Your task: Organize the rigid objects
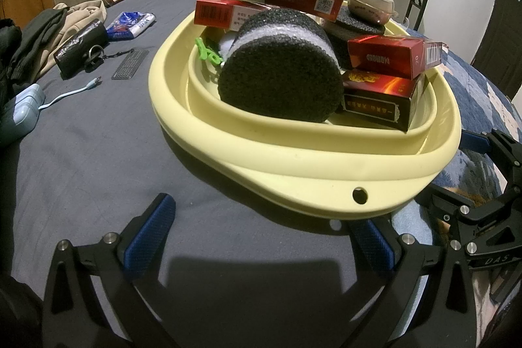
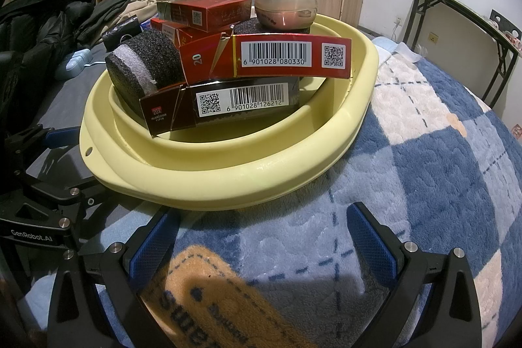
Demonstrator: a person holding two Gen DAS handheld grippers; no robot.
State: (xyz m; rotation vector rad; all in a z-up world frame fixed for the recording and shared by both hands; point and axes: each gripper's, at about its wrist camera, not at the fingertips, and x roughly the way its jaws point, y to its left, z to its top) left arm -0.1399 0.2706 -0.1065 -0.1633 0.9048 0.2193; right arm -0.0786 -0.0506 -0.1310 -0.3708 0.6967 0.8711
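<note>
A: Where's the load right now?

B: All in the yellow basin (image 1: 326, 165), which sits on the bed, half on the grey sheet (image 1: 98, 152) and half on the blue checked blanket (image 2: 424, 168). Inside it: a black foam roll (image 1: 280, 70) lying on its side, several red cartons (image 1: 391, 54) stacked loosely, and a small lidded pot (image 1: 370, 4) perched on a foam block at the back.

A: And the claws?

B: The left claw (image 1: 264, 237) is spread wide and empty, low over the sheet, just short of the basin's near rim, by the hanging hole. The right claw (image 2: 264, 234) is likewise spread and empty, over the blanket, at the rim on its side. Neither is touching anything.

A: So what's the step?

B: I'd judge the sorting is largely done and the basin itself is next, or one last carton. If it's the basin, take the rim from both sides together and keep it level.

A: Why so careful?

B: The top carton (image 2: 267, 59) overhangs the one under it, and the pot stands high. A tilt would probably slide them out. The rim also looks soft and folded, so it may flex under a one-sided pinch.

A: And the clutter beyond?

B: Clothes, a key pouch (image 1: 80, 49) and a cable (image 1: 70, 93) lie well apart on the sheet.
</note>
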